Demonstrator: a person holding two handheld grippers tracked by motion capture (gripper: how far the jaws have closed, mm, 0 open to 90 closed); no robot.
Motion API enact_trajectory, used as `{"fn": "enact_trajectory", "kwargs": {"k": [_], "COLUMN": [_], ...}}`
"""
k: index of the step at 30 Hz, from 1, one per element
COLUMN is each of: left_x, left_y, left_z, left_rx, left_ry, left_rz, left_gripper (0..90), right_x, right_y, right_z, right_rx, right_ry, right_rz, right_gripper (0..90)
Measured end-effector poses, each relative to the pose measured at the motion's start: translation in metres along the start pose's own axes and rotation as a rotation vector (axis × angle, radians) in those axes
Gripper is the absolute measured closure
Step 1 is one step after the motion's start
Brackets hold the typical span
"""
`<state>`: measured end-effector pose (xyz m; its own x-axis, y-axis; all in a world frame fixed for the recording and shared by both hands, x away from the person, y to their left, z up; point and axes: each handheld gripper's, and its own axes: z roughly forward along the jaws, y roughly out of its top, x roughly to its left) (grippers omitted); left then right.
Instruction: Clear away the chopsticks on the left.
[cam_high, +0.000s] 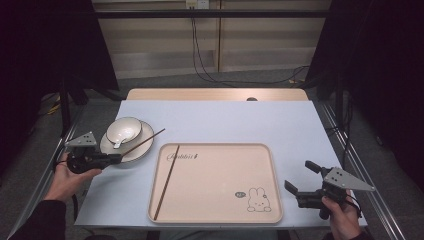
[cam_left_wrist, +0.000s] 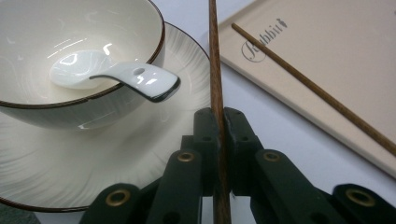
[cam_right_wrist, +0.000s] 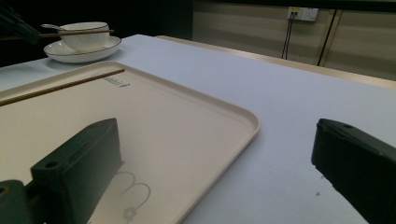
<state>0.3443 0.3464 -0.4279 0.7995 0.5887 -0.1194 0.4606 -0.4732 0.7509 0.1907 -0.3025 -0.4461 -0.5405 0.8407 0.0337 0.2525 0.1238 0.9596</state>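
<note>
Left hand-held gripper (cam_high: 118, 158) clamped; right (cam_high: 298, 176) agape.

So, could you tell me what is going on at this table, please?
A person is working with a hand-held gripper in each hand. The left gripper is shut on one brown chopstick, holding it over the plate that carries a bowl with a white spoon in it. The other chopstick already lies along the left side of the beige tray. The right gripper waits open beside the tray's right edge, holding nothing.
</note>
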Motion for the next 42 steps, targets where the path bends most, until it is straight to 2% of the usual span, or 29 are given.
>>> {"fn": "enact_trajectory", "kwargs": {"k": [5,10,14,17,19,21,27,29,30,32,35,38,42], "left_x": [-0.008,-0.017,-0.026,-0.037,-0.040,-0.046,-0.066,-0.072,-0.075,-0.080,-0.087,-0.095,-0.108], "left_y": [-0.001,-0.002,-0.002,-0.001,-0.001,-0.001,0.000,0.000,0.000,0.000,-0.001,-0.001,0.001], "left_z": [-0.001,-0.004,-0.007,-0.009,-0.009,-0.010,-0.008,-0.008,-0.007,-0.007,-0.006,-0.003,0.000], "left_rx": [-0.024,-0.047,-0.062,-0.074,-0.081,-0.088,-0.107,-0.105,-0.107,-0.099,-0.105,-0.103,-0.101], "left_ry": [-0.027,-0.012,-0.021,-0.011,-0.013,0.003,-0.010,-0.006,0.001,0.059,0.090,0.082,0.080], "left_rz": [-0.053,-0.084,-0.103,-0.135,-0.141,-0.147,-0.175,-0.178,-0.196,-0.204,-0.244,-0.275,-0.277], "left_gripper": [84.9,84.9,84.9,84.9,84.8,84.8,84.9,84.9,84.9,84.9,85.0,85.0,85.0], "right_x": [0.000,0.000,0.000,0.000,0.000,0.000,0.001,0.001,0.001,0.000,0.001,0.000,0.000], "right_y": [0.000,0.000,0.000,0.000,0.000,0.000,0.000,0.000,0.000,0.000,0.000,0.000,0.000], "right_z": [0.000,0.000,0.000,0.000,0.000,0.000,0.000,0.000,0.000,0.000,0.000,0.000,0.000], "right_rx": [0.000,-0.001,-0.001,0.000,0.000,0.000,-0.002,-0.003,-0.002,-0.001,-0.002,-0.001,-0.001], "right_ry": [0.000,0.000,0.000,0.000,0.000,-0.001,-0.003,-0.004,-0.002,-0.001,-0.004,-0.002,-0.004], "right_rz": [0.000,-0.001,0.001,0.004,0.004,0.002,0.011,0.009,0.008,0.005,0.007,0.004,0.001], "right_gripper": [1.2,1.2,1.2,1.2,1.2,1.2,1.2,1.2,1.2,1.2,1.2,1.2,1.2]}}
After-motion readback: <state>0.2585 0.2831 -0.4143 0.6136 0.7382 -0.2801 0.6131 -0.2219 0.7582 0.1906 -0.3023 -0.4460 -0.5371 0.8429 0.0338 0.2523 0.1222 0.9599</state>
